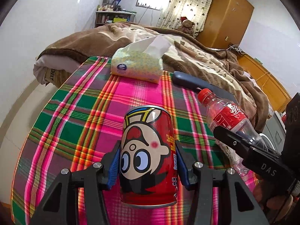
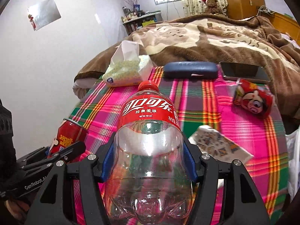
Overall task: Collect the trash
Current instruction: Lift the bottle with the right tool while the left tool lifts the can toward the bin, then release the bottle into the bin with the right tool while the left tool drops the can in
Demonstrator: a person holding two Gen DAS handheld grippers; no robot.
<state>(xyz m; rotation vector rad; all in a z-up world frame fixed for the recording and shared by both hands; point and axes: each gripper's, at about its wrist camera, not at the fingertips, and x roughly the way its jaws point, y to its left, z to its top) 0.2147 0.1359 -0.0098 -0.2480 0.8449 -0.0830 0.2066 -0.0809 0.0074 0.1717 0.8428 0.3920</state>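
My left gripper (image 1: 148, 161) is shut on a red cartoon-face can (image 1: 148, 155), held above the plaid cloth (image 1: 75, 112). The can also shows in the right wrist view (image 2: 69, 135). My right gripper (image 2: 150, 161) is shut on an empty clear cola bottle (image 2: 150, 150) with a red label and cap. The bottle also shows at the right of the left wrist view (image 1: 230, 120). A second red cartoon can (image 2: 253, 99) lies on its side on the cloth at the right. A printed paper wrapper (image 2: 215, 142) lies near the right gripper.
A yellow tissue pack (image 1: 136, 65) sits at the cloth's far edge. A dark blue glasses case (image 2: 190, 69) and a phone (image 2: 241, 71) lie beside it. A brown blanket (image 2: 206, 35) covers the bed behind. A white bag (image 2: 292, 150) hangs at the right edge.
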